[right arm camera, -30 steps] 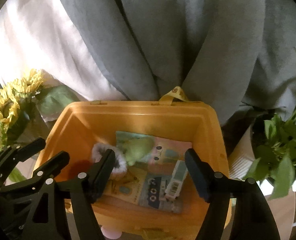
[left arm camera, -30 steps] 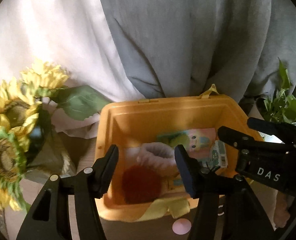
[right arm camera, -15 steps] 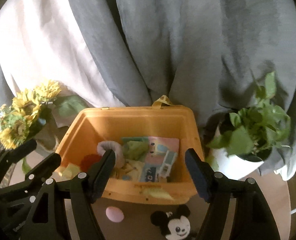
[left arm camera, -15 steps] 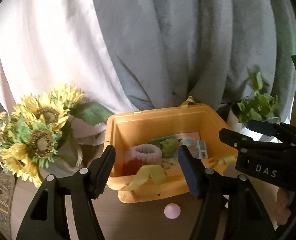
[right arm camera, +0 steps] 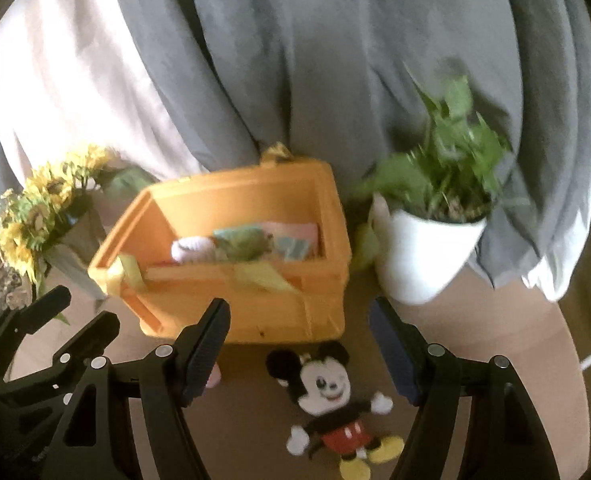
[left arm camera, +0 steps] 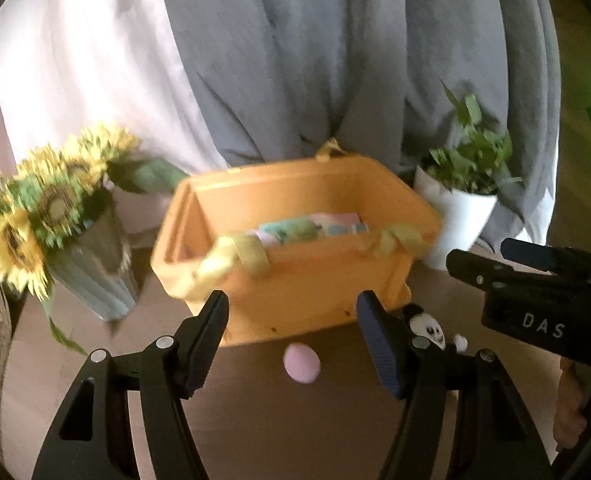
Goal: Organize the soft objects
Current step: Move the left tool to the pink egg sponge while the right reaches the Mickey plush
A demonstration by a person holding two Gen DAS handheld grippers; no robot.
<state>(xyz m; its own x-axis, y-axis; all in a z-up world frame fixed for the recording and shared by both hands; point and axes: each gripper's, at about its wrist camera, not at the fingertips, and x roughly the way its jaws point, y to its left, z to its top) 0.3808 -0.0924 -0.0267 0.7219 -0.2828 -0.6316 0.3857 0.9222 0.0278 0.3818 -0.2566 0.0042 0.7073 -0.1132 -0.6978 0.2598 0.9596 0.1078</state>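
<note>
Right wrist view: my right gripper (right arm camera: pixel 299 344) gapes empty over the Mickey plush (right arm camera: pixel 331 396); my left gripper (left arm camera: pixel 291 344), likewise spread, frames the pink ball (left arm camera: pixel 301 362) before the orange bin (left arm camera: pixel 315 280).

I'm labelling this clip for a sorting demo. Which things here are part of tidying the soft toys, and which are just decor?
Part of the job:
- orange bin, already holding soft items
- Mickey plush on the table in front of it
- pink ball on the table
- left gripper and right gripper, both open and empty

Just there:
- sunflowers in a vase
- potted plant
- grey curtain
</note>
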